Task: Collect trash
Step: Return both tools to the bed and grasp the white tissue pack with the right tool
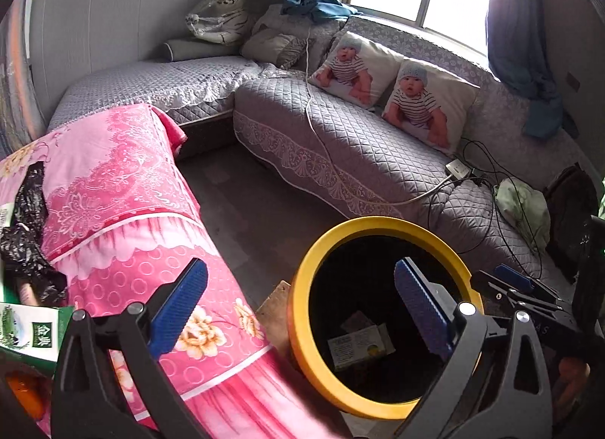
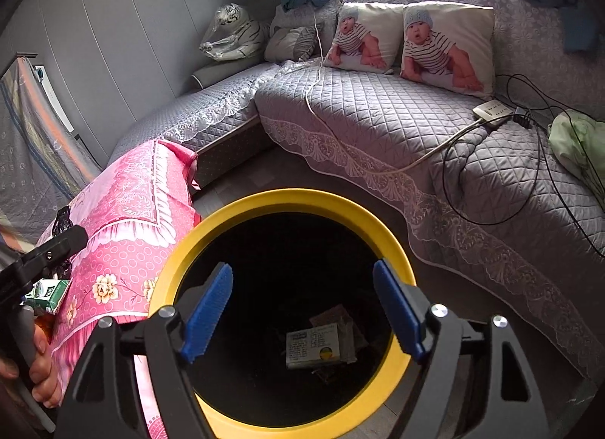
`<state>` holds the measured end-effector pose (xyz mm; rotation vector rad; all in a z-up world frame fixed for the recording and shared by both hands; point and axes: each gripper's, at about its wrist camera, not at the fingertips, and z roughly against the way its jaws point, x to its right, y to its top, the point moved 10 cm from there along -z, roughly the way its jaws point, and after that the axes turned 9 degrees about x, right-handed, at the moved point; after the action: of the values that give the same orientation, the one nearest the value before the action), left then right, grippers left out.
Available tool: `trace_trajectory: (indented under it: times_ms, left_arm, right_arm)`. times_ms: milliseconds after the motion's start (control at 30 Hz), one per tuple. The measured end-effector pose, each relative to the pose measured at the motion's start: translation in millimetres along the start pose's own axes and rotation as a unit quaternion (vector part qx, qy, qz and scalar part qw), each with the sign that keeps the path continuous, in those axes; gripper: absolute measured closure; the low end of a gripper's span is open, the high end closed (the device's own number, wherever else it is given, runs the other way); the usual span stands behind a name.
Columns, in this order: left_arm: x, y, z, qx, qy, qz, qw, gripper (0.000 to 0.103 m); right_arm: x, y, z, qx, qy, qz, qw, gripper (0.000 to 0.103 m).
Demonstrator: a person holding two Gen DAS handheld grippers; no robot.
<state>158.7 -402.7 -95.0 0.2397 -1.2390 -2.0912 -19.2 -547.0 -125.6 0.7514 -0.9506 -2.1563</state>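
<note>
My right tool (image 2: 302, 310) hangs directly over the mouth of the yellow-rimmed bin (image 2: 211, 227), jaws wide and holding nothing; a discarded box (image 2: 312, 344) lies at the bin's bottom. My left tool (image 1: 300, 306) is equally wide and empty, straddling the bin's left rim. The remaining trash lies to my left on the pink-covered worktop (image 1: 124, 182): a green carton (image 1: 34, 333) and crumpled black plastic (image 1: 26, 227). I judge the left tool nearer. Nothing stands between. The sofa (image 1: 359, 151) sits well apart.
</note>
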Motion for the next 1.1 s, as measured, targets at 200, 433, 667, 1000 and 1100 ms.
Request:
trace_trajectory:
  times_ms: [200,433,667,1000,1100]
  left_arm:
    - [-53.6,-3.1,66.1,0.032,0.034,0.017,0.9988,0.008]
    - [-120.2,3.5,186.1,0.097,0.136,0.034,0.9854,0.008]
    - [-151.0,2.0,273.8,0.149,0.206,0.031,0.9667,0.008]
    - [-191.9,-7.0,317.7,0.175,0.253,0.035,0.9508,0.008]
    - [-204.7,-8.7,319.3,0.175,0.257,0.045,0.9492,0.008]
  right_arm:
    - [-55.7,4.7,14.0,0.037,0.075,0.047,0.995,0.029]
    - [-170.1,-8.1,28.8,0.052,0.203,0.135,0.968,0.025]
    - [-293.0,-45.9,42.9,0.017,0.322,0.225,0.92,0.025]
    - [-387.1,-81.6,56.3,-0.002,0.372,0.333,0.866,0.025]
    - [-402.6,-89.9,50.9,-0.008,0.37,0.351,0.86,0.025]
